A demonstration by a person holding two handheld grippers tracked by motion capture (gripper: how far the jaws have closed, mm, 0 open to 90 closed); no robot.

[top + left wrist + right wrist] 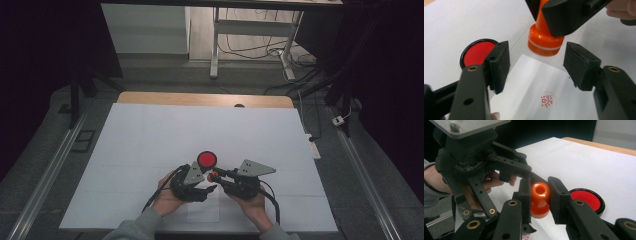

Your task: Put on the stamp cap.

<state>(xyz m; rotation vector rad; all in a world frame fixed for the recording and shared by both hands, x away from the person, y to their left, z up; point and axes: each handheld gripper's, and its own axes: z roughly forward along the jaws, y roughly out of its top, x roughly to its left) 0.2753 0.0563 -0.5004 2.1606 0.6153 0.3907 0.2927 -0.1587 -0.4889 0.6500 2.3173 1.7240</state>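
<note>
Dim room, dark at both sides. White sheet (200, 135) spread over a wooden tabletop (205, 98), bare wood showing along the far edge. Grey floor (165, 75) beyond, with a white desk frame (250, 30) and tangled cables (260, 50). Power strip (313, 148) off the right edge; metal rails (45, 175) flanking both sides.

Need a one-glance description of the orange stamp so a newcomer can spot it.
On the white sheet covering the table, look near the front edge, where the person's two grippers meet. The orange stamp is clamped in the right gripper, above a small paper bearing a red imprint. Unlike the flat round red ink pad beside it, it is a glossy upright knob.
</note>
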